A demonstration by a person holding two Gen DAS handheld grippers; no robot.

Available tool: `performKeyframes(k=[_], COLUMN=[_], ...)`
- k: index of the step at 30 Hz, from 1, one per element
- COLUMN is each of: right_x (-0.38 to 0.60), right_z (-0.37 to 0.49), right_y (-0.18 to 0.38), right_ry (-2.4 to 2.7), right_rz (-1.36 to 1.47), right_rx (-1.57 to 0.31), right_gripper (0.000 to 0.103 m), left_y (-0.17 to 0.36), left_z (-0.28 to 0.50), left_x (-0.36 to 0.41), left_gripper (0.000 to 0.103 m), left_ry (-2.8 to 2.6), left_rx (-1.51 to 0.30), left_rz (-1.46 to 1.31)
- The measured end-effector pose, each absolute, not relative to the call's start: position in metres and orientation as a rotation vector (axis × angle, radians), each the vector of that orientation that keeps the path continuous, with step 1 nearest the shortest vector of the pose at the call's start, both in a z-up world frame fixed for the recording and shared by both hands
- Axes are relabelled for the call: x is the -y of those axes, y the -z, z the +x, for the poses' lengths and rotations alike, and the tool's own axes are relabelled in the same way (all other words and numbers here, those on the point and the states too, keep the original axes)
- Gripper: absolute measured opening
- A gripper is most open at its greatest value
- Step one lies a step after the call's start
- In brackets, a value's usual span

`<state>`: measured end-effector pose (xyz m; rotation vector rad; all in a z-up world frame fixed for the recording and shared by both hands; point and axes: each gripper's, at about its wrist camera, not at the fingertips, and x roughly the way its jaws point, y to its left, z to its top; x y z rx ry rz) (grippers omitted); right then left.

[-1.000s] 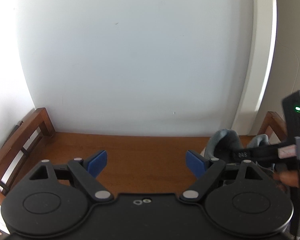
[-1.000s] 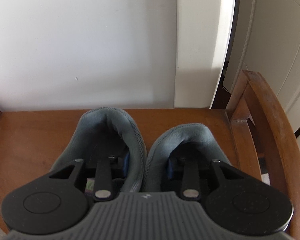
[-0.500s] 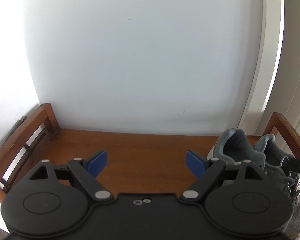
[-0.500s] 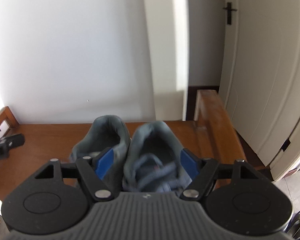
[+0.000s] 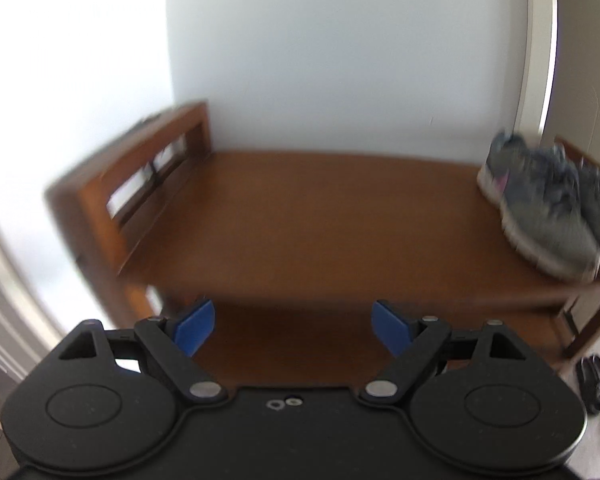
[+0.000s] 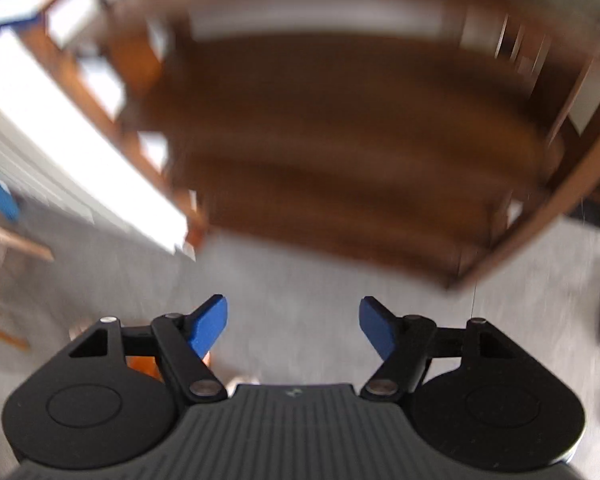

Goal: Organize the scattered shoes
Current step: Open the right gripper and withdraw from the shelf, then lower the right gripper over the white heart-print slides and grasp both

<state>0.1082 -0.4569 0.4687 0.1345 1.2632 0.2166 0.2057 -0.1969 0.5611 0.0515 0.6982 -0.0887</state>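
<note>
White wall fills the upper part of my left view, above a wooden bench (image 5: 320,216). My left gripper (image 5: 293,322) sits low in frame, blue pads spread wide with nothing between them. Outward, at the right edge, the grey sneakers (image 5: 548,204) stand together on the bench seat. My right gripper (image 6: 293,326) has just been closing, yet its pads stand apart and empty over grey floor (image 6: 300,276), the blurred bench above.
</note>
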Motion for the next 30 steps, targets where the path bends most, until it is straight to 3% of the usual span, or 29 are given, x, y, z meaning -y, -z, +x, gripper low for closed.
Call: performKeyframes(k=[7,11,19,21,30], right_x=[0.342,0.291,0.22,0.213,0.211], right_z=[0.023,-0.046,-0.14,-0.159,-0.188], right_y=[-0.296,-0.23,-0.137,-0.123,-0.044], right_ry=[-0.073,0.062,0.115,0.145,0.229], right_rz=[0.24,0.274,0.133,0.135,0.195], right_rx=[-1.575,-1.667,-1.564,-1.537,-1.44], right_gripper=[0.051,0.051,0.052,0.057,0.06], left_y=[-0.446,-0.393,-0.325,-0.312,-0.257], left_z=[0.15,0.117,0.076,0.068,0.036], left_x=[0.114,0.083,0.076,0.075,0.082], left_gripper=[0.087,0.087,0.087,0.087,0.087], left_ry=[0.169,0.2,0.339,0.364,0.312], left_rx=[-0.836,-0.882,-0.895,-0.896,-0.925], left_rz=[0.052,0.019,-0.007,-0.007,0.014])
